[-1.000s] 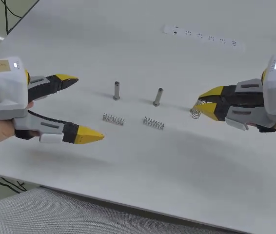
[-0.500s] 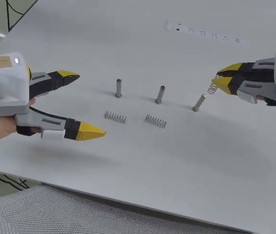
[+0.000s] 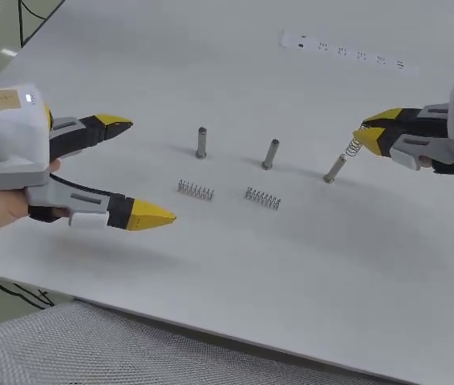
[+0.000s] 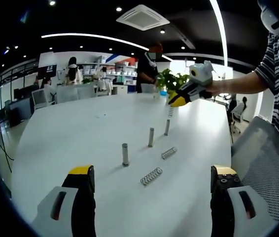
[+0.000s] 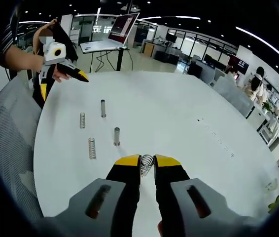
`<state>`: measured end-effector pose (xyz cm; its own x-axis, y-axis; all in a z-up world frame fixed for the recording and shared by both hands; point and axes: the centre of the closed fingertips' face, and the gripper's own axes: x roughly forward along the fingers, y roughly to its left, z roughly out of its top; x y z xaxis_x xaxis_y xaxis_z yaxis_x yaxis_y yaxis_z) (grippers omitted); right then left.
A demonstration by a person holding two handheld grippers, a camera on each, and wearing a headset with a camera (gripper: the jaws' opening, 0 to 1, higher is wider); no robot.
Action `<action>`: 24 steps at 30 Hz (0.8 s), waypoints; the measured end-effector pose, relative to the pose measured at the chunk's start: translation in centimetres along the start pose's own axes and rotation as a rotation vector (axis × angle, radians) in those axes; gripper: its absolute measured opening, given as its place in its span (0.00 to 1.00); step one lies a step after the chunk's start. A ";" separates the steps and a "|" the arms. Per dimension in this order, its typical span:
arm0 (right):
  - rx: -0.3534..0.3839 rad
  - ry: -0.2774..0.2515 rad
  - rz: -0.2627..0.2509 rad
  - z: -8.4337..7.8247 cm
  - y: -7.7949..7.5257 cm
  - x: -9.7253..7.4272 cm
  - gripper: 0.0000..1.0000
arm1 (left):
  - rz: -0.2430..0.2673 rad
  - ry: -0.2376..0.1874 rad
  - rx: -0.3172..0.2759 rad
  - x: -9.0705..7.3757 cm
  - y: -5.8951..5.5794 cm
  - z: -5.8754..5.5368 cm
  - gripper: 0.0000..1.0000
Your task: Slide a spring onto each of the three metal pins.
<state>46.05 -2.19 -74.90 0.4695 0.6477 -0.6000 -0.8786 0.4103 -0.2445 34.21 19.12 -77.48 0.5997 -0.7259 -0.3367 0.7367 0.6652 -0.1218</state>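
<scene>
A white table (image 3: 251, 273) is seen from above by the person working at it. Three short metal pins stand in a row across its middle: the left pin (image 3: 201, 143), the middle pin (image 3: 269, 154) and the right pin (image 3: 335, 168), which looks tilted in the head view. The first loose spring (image 3: 195, 190) lies on its side just in front of the left pin. The second loose spring (image 3: 262, 199) lies the same way in front of the middle pin. Neither touches a pin. The right gripper (image 3: 363, 135) comes in from the right, its yellow-tipped jaws pinching the upper end of the held spring (image 3: 353, 147). This spring hangs toward the top of the right pin; whether it touches the pin cannot be told. In the right gripper view, its coil sits squeezed between the two tips. The left gripper (image 3: 139, 168), held in a hand, hovers over the table's left side with its jaws spread wide, well apart from the pins. A power strip (image 3: 347, 54) lies near the far edge.
</scene>
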 end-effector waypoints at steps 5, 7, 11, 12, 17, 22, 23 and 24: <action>0.008 -0.002 -0.007 -0.1 -0.1 0.2 0.12 | 0.004 0.010 -0.006 0.0 0.2 -0.3 0.96; 0.010 0.000 -0.006 -0.1 -0.1 0.3 0.12 | 0.006 0.005 -0.008 0.0 0.3 -0.3 0.96; 0.011 0.000 -0.007 -0.3 -0.1 0.5 0.12 | 0.007 -0.001 -0.008 -0.1 0.3 -0.1 0.96; 0.010 0.001 -0.009 -0.3 -0.1 0.6 0.12 | 0.008 -0.001 -0.008 -0.2 0.3 -0.1 0.96; 0.015 0.000 -0.013 -0.2 -0.2 0.9 0.12 | 0.011 0.009 -0.010 -0.4 0.3 -0.4 0.96; 0.009 0.005 -0.002 -0.4 0.1 1.1 0.12 | 0.014 0.009 -0.014 -0.5 0.4 -0.4 0.96; 0.006 0.008 -0.002 -0.4 0.2 1.1 0.12 | 0.015 0.011 -0.014 -0.5 0.5 -0.5 0.96; 0.004 0.010 -0.004 -0.5 0.1 1.1 0.12 | 0.017 0.011 -0.017 -0.5 0.5 -0.5 0.96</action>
<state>46.41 -1.75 -76.02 0.4723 0.6396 -0.6065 -0.8762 0.4155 -0.2443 34.14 19.90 -77.86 0.6085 -0.7128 -0.3488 0.7212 0.6801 -0.1315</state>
